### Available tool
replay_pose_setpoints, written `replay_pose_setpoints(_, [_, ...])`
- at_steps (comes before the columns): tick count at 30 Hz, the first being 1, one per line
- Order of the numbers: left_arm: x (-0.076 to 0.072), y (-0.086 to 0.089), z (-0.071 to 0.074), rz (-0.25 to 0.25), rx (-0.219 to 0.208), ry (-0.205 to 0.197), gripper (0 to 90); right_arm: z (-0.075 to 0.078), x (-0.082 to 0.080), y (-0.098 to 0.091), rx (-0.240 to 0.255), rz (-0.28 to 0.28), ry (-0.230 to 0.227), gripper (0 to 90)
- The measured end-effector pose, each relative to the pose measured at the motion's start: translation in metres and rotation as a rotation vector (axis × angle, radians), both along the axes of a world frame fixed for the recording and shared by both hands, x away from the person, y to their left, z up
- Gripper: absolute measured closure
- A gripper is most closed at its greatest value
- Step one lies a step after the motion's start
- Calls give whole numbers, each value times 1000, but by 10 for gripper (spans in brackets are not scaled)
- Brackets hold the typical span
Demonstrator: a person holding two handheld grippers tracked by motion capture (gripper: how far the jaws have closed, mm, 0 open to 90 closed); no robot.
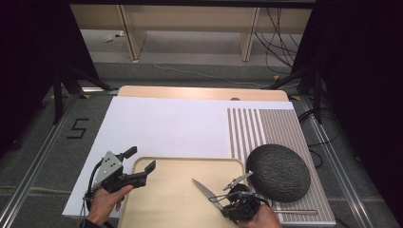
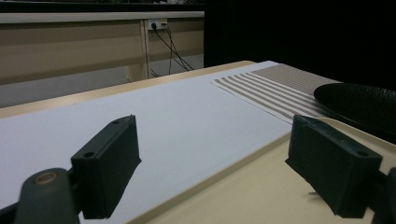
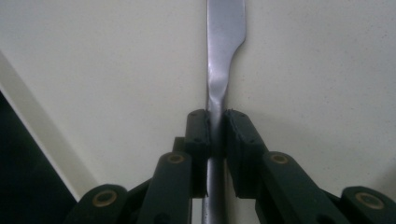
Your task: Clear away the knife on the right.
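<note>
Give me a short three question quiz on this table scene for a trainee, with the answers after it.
1. True or false: the right tool is shut on the knife.
2. Which thing lies on the striped mat? A) a dark round plate B) a cup C) a spoon
3. In a few words, how do the jaws of the left tool stand?

Key
1. True; its pads press the knife's handle over the beige tray.
2. A, the dark round plate.
3. Wide apart, with nothing between them, at the tray's far left corner.

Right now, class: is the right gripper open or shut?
Shut. The right gripper has its pads pressed against both sides of the knife, held above the beige tray.
</note>
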State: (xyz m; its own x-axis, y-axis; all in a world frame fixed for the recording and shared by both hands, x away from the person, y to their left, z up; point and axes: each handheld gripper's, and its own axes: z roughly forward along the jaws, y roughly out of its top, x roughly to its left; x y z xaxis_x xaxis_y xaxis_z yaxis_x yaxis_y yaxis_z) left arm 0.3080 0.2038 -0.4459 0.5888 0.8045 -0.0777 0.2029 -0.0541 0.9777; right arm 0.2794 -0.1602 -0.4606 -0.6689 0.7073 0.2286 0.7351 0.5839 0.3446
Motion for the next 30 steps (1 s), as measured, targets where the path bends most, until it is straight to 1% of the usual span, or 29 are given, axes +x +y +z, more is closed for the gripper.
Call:
replay_pose_setpoints(1, [0,0,0,-2,-2,0,163,0,-1,1,-13,7,-17,788])
replay_pose_setpoints(2, [0,0,0,-2,-2,0,163,0,-1,1,-13,7,-17,788])
replay_pose_setpoints(3, [0,0,0,-2,-4,0,163,1,-2,1,-4,4,-15,758])
replay_pose_setpoints(4, [0,0,0,-2,-3,-1,163,1,-1,0,9,9,-12,701])
replay_pose_setpoints(6, [0,0,0,-3,-2,-2,163,4,-2,0,34,4,-25,638])
replay_pose_setpoints(9, [0,0,0,-3,-2,-2,163,8,-4,1,88,26,-80,567])
replay_pose_setpoints(10, [0,0,0,-3,1,-2,163,9,-5,3,100,24,-93,550])
replay_pose_setpoints(12, [0,1,0,-4,6,-4,165,10,-7,4,126,32,-135,532])
replay_pose_setpoints(13, [0,1,1,-4,6,-4,165,10,-8,5,133,32,-156,539])
replay_pose_setpoints(14, [0,1,1,-4,6,-4,165,10,-9,6,142,17,-165,557])
replay_pose_setpoints(15, [0,0,0,-3,7,-4,165,10,-10,6,149,21,-174,579])
replay_pose_setpoints(18, [0,0,0,-5,6,-4,165,9,-12,7,157,40,-179,647])
replay_pose_setpoints(19, [0,0,1,-6,8,-5,165,8,-12,8,158,52,-184,694])
replay_pose_setpoints(20, [0,0,1,-4,7,-5,165,8,-13,9,150,59,-181,729])
replay_pose_setpoints(21, [0,0,1,-4,8,-5,166,6,-14,10,141,70,-188,758])
replay_pose_setpoints(22, [0,0,1,-4,9,-5,166,6,-14,11,124,90,-191,784])
replay_pose_setpoints(23, [0,0,1,-4,9,-4,166,4,-16,13,111,77,-186,801])
replay_pose_setpoints(24, [0,0,1,-4,10,-4,166,3,-16,13,104,97,-189,823])
replay_pose_setpoints(26, [0,0,1,-4,9,-5,167,2,-18,15,77,94,-182,871])
replay_pose_setpoints(27, [0,0,0,-4,8,-5,167,1,-18,16,65,104,-187,895])
replay_pose_setpoints(29, [0,-1,0,-3,9,-5,167,0,-19,17,32,102,-212,900])
replay_pose_setpoints(30, [0,-1,0,-4,9,-5,167,-1,-19,18,20,103,-213,900])
